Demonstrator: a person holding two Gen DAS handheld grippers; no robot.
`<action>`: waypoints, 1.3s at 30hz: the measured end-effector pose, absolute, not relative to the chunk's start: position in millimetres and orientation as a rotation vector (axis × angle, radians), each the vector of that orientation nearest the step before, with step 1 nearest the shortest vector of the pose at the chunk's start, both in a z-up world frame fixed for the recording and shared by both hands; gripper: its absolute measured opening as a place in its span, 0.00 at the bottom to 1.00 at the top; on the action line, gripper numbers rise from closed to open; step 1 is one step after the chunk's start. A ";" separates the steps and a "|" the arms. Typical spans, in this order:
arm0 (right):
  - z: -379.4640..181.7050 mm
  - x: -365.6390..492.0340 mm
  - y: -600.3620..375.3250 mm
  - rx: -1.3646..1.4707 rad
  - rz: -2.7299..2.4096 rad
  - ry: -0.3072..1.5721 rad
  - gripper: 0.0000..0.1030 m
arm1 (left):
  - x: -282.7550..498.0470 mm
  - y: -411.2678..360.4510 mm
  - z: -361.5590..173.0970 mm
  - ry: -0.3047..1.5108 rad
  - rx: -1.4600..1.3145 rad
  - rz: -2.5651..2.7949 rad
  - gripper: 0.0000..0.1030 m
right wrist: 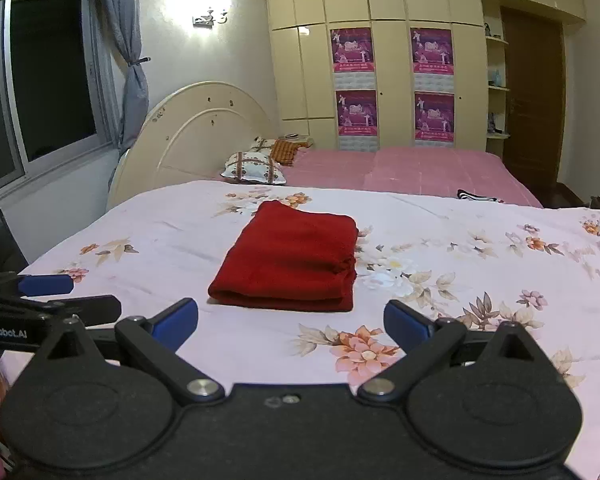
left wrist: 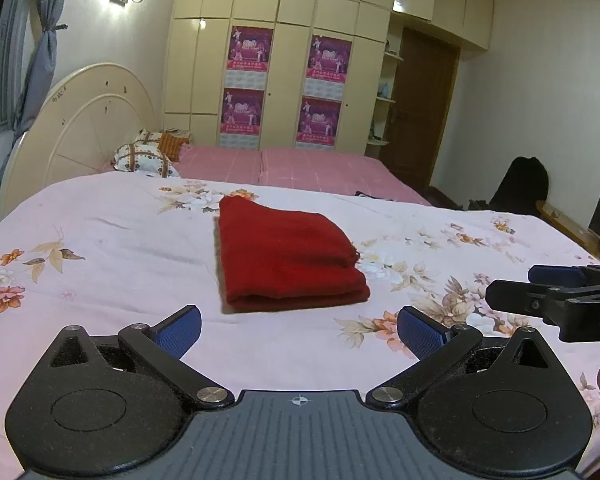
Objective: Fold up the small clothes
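A dark red garment (left wrist: 288, 258) lies folded into a thick rectangle on the floral bedsheet (left wrist: 100, 240), its folded edge toward me. My left gripper (left wrist: 298, 330) stands open just short of that edge, blue pads wide apart with nothing between them. In the right wrist view the same red garment (right wrist: 292, 262) rests ahead of my right gripper (right wrist: 291, 322), which is also open and empty, a little back from the cloth. Each gripper shows in the other's view: the right gripper (left wrist: 512, 284) at the right edge, the left gripper (right wrist: 80, 294) at the left edge.
The pale floral sheet covers the bed around the garment. Beyond it lies a pink bedspread (left wrist: 300, 164) with patterned pillows (left wrist: 144, 156) by a cream headboard (left wrist: 88, 120). A dark striped item (right wrist: 478, 195) lies far right. Wardrobes, a door and a window stand behind.
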State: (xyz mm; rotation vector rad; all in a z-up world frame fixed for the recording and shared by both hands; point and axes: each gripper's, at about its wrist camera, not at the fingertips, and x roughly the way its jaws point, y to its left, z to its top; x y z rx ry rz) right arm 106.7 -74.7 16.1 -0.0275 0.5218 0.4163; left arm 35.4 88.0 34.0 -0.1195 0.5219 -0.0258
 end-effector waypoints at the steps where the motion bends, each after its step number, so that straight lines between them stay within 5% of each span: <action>1: 16.2 106.5 -74.1 -0.029 0.419 0.521 0.96 | 35.5 87.5 34.0 0.521 -0.118 -0.025 1.00; 39: 17.6 110.4 -81.7 -0.032 0.408 0.521 0.97 | 45.7 81.6 35.3 0.525 -0.104 -0.027 1.00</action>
